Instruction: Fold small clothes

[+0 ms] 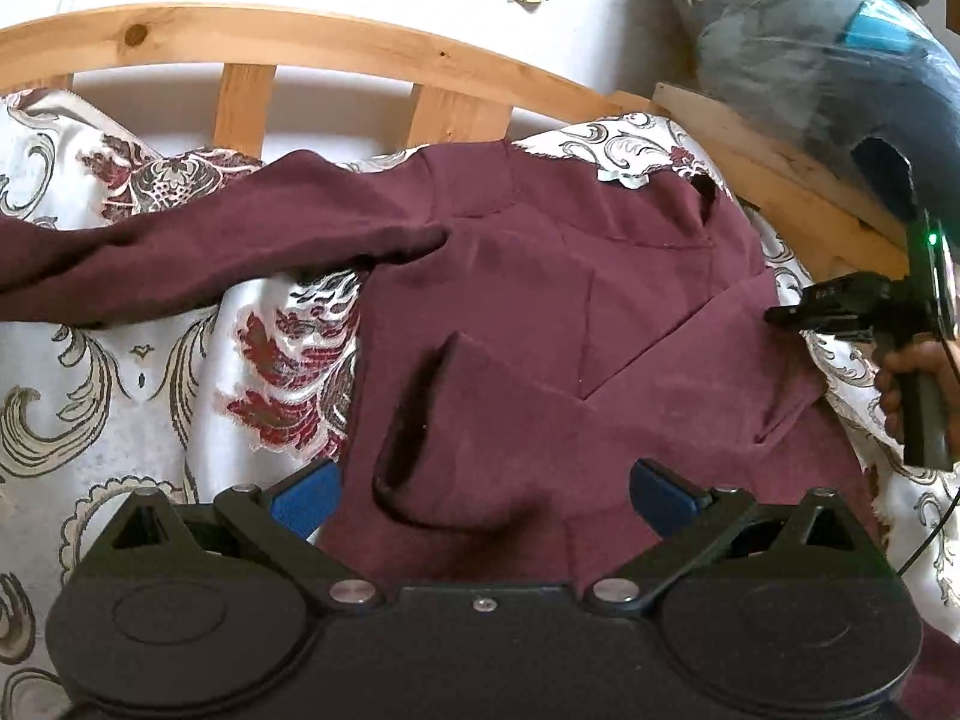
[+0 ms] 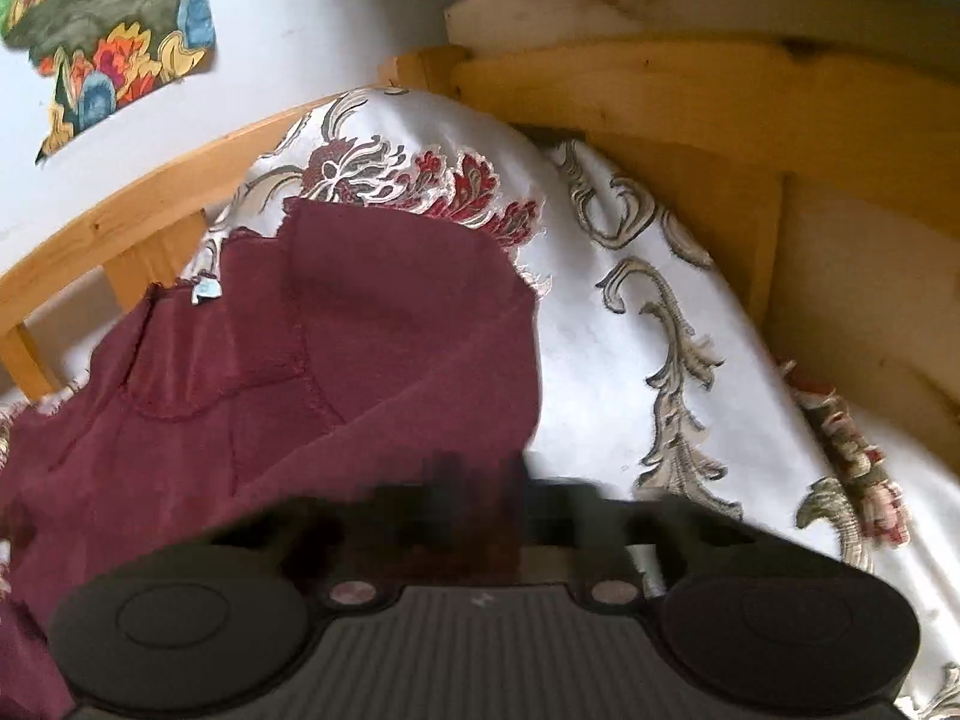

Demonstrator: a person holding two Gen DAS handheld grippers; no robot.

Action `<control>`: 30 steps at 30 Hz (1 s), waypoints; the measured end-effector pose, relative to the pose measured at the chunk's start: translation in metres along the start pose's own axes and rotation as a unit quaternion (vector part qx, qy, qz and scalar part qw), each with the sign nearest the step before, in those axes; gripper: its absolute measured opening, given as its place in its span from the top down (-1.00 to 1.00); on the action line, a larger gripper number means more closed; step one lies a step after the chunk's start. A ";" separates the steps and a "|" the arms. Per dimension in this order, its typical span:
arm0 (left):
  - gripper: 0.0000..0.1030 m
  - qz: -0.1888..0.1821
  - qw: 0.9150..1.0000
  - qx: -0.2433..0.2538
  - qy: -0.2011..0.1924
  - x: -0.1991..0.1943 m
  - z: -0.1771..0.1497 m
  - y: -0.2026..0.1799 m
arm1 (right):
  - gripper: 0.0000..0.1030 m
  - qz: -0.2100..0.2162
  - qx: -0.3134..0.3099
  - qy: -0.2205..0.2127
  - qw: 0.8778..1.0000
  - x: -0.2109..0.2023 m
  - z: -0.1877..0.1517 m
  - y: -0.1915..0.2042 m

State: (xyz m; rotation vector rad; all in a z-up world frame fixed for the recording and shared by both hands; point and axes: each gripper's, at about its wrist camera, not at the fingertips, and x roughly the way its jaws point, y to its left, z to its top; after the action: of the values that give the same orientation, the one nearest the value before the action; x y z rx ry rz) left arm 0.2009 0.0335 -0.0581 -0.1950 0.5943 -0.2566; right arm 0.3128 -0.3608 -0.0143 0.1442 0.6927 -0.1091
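A maroon long-sleeved garment (image 1: 540, 300) lies spread on a patterned white bedcover (image 1: 150, 372). One sleeve (image 1: 180, 252) stretches out to the left; the other sleeve's cuff (image 1: 420, 414) is folded over the body. My left gripper (image 1: 486, 492) is open, blue pads (image 1: 306, 495) apart, hovering over the garment's near part. My right gripper (image 1: 798, 312) shows at the garment's right edge, held by a hand. In the right wrist view the garment (image 2: 300, 372) fills the left half; the right gripper (image 2: 480, 498) is blurred and its fingers cannot be made out.
A wooden slatted bed frame (image 1: 300, 30) curves along the far side, with a white wall behind. A wooden side board (image 2: 720, 90) stands at the right. A plastic-wrapped bundle (image 1: 810, 48) sits at the far right corner. Bare bedcover (image 2: 660, 360) lies right of the garment.
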 end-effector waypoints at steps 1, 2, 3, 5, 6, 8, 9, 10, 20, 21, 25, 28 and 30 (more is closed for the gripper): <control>-0.98 0.000 1.000 -0.003 0.001 0.000 0.000 0.001 | 0.85 -0.014 -0.016 -0.012 1.000 -0.003 0.001 0.003; -0.98 -0.001 1.000 -0.005 0.002 0.000 0.000 0.001 | 0.86 -0.032 -0.033 -0.025 0.999 -0.007 0.002 0.005; -0.98 -0.003 1.000 -0.006 0.002 0.001 0.000 0.001 | 0.86 -0.049 -0.043 -0.037 0.997 -0.009 0.005 0.006; -0.98 -0.007 1.000 -0.002 0.001 0.000 0.000 -0.001 | 0.91 -0.079 -0.041 -0.054 0.995 -0.011 0.011 0.002; -0.98 -0.008 1.000 0.002 0.000 0.000 0.000 -0.002 | 0.93 -0.088 -0.042 -0.056 0.994 -0.011 0.012 0.000; -0.98 -0.012 1.000 0.013 0.000 0.000 -0.001 -0.006 | 0.98 -0.108 -0.049 -0.047 0.992 -0.006 0.012 -0.002; -0.98 -0.012 1.000 0.020 -0.001 0.000 -0.002 -0.009 | 0.98 -0.109 -0.047 -0.038 0.992 -0.004 0.010 -0.004; -0.98 -0.013 1.000 0.025 -0.003 -0.001 -0.003 -0.010 | 0.97 -0.104 -0.043 -0.034 0.993 -0.004 0.008 -0.005; -0.99 0.017 0.999 0.012 -0.032 -0.015 0.005 -0.013 | -0.03 0.066 -0.111 -0.033 0.991 -0.049 -0.034 0.086; -0.98 0.028 0.999 0.002 -0.035 -0.017 0.007 -0.011 | -0.03 0.099 -0.117 -0.016 0.988 -0.047 -0.039 0.100; -0.98 0.070 0.995 -0.050 -0.058 -0.028 0.018 0.005 | -0.04 0.214 -0.140 0.050 0.965 -0.033 -0.053 0.148; -0.98 0.122 0.988 -0.079 -0.050 -0.030 0.026 0.018 | -0.14 0.267 -0.194 0.078 0.941 -0.029 -0.067 0.182; -0.98 0.147 0.984 -0.092 -0.043 -0.029 0.029 0.026 | -0.17 0.265 -0.238 0.081 0.931 -0.026 -0.076 0.203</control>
State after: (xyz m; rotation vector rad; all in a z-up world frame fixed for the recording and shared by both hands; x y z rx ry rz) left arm 0.1992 0.0701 -0.0258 -0.2926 0.5538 0.0931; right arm 0.2751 -0.1470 -0.0356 -0.1318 0.8047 0.5949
